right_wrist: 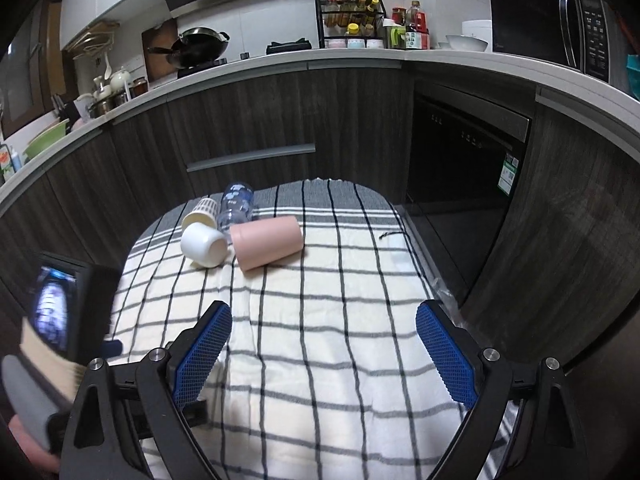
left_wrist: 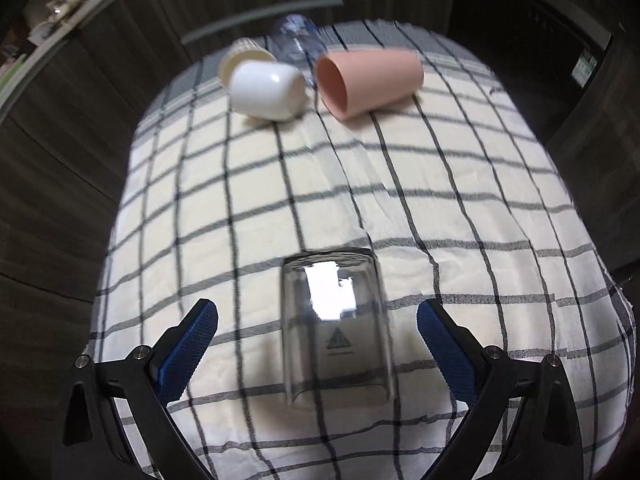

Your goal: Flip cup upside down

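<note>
The left tool point(left_wrist: 317, 318) stands wide open with nothing in its grip, its blue pads point(left_wrist: 191, 346) set either side of a clear glass cup point(left_wrist: 336, 332) without touching it. The glass stands near the front of the checked cloth point(left_wrist: 460, 200) on the table, closed end up as far as I can tell, though motion blur softens its outline. The right tool point(right_wrist: 324, 330) is also spread wide and empty, hovering over bare cloth.

The risk I see lies in the glass itself: smooth, see-through walls give the pads little bite, so a light or off-centre squeeze could let it slip or topple. The wrinkled cloth could also drag and tip it.

Far off, well apart from the glass, a pink cup point(left_wrist: 370, 82) and a white cup point(left_wrist: 267, 90) lie on their sides, with a ribbed cup point(left_wrist: 240, 58) and a clear plastic bottle point(left_wrist: 294, 38) behind them. Between them and the glass the cloth is open. The table's left and right edges fall away to dark cabinets point(right_wrist: 248, 116).
</note>
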Tool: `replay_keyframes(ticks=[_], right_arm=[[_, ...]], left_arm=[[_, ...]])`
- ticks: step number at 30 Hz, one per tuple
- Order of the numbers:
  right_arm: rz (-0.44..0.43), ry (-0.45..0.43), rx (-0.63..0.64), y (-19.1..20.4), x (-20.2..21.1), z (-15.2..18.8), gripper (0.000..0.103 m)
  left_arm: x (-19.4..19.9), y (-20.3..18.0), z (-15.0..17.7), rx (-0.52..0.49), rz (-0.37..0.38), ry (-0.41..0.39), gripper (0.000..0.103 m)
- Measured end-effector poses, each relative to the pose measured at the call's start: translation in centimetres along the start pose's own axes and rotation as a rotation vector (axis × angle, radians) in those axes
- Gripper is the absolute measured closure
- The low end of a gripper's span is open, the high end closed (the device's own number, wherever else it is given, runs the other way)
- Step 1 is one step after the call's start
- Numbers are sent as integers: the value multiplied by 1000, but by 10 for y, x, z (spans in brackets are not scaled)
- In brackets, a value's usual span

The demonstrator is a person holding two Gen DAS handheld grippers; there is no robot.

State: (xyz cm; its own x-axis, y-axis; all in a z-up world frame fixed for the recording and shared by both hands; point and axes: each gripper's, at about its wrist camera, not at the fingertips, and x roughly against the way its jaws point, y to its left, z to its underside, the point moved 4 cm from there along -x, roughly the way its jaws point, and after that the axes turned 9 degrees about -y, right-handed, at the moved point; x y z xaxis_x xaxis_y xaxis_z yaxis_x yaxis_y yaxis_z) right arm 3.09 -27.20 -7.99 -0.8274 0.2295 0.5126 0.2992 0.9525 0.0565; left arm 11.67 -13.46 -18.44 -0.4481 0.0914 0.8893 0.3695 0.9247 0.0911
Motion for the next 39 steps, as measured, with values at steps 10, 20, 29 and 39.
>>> replay_keyframes(ticks=[10, 20, 29, 39], right_arm=[[-27, -6, -39, -3, -7, -18, 9], [-56, 21, -138, -8, -22, -21, 9], [-60, 54, -170, -11, -30, -14, 9], [-59, 34, -168, -9, -22, -15, 9]], left_arm=[[-39, -11, -12, -53, 41, 200, 11], [-79, -11, -10, -64, 33, 427, 33], [-79, -1, -9, -65, 53, 408, 35], [-19, 20, -19, -1, 84, 72, 35]])
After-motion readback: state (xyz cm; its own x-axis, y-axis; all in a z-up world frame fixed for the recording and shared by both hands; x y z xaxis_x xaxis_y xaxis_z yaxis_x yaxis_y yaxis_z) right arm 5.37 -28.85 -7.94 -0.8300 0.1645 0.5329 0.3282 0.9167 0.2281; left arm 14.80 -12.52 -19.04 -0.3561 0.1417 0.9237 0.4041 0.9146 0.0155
